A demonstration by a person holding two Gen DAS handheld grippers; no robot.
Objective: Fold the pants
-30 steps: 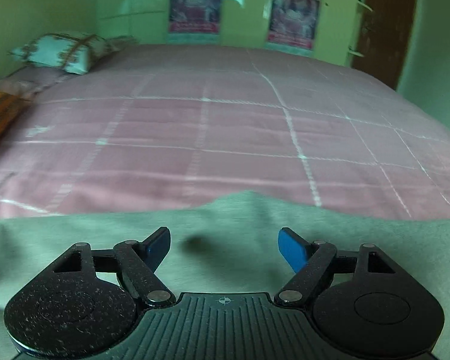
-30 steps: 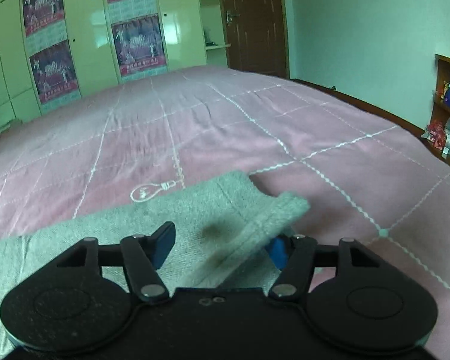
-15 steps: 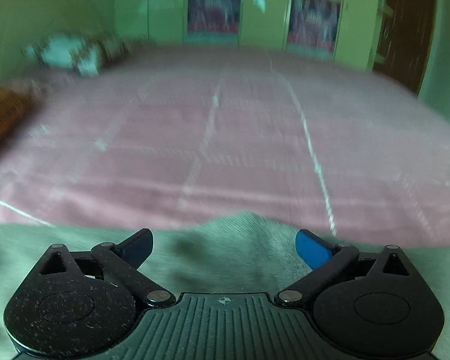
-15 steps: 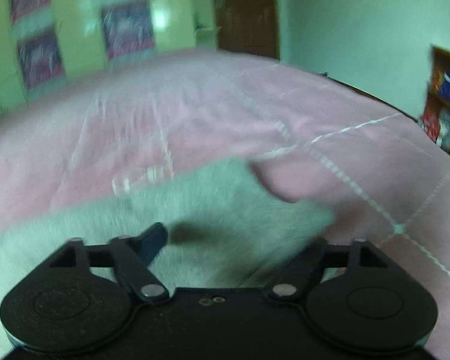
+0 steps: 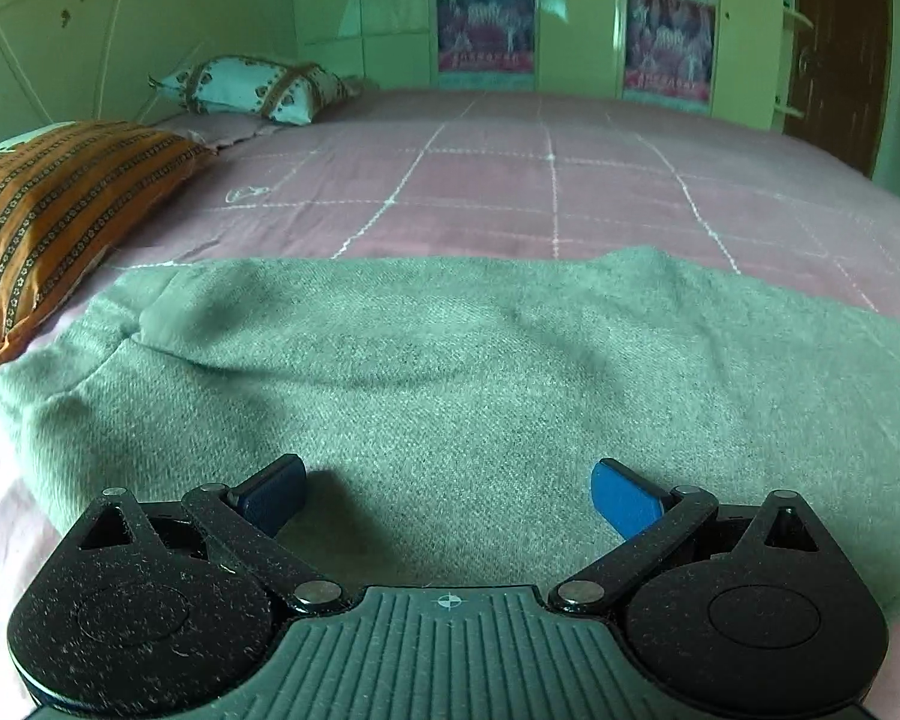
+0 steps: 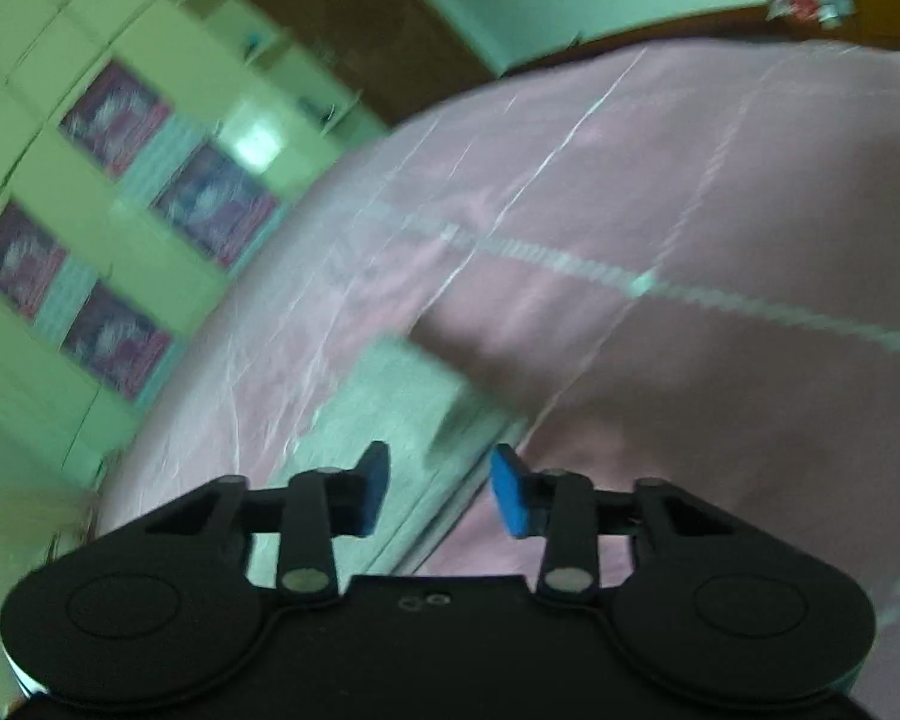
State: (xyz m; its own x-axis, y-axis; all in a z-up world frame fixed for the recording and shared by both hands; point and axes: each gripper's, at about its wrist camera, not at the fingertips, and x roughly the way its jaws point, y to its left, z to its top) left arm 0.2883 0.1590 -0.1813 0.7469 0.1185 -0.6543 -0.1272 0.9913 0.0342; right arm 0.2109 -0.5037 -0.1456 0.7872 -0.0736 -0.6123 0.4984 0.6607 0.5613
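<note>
I see one pair of grey-green pants (image 5: 450,372) spread across a pink bedspread (image 5: 540,186) crossed by thin white grid lines. In my left wrist view the cloth fills the foreground, lying mostly flat with a few soft creases and a rounded fold at its left end.

My left gripper (image 5: 447,495) hangs just over the near part of the pants, its two blue pads wide apart with nothing between them.

In my right wrist view, which is tilted and blurred by motion, one narrow end of the pants (image 6: 390,420) runs up from between the fingers. My right gripper (image 6: 441,492) has its two blue pads partly open; they appear to grip nothing, though the blur keeps me from being sure whether cloth touches them.

Two pillows sit to the left: one orange striped pillow (image 5: 54,210) near the pants, and one pale patterned pillow (image 5: 252,87) farther back. Beyond the bed, two posters (image 5: 486,30) hang on pale wardrobe doors (image 5: 576,18), beside one dark brown door (image 5: 834,48).
</note>
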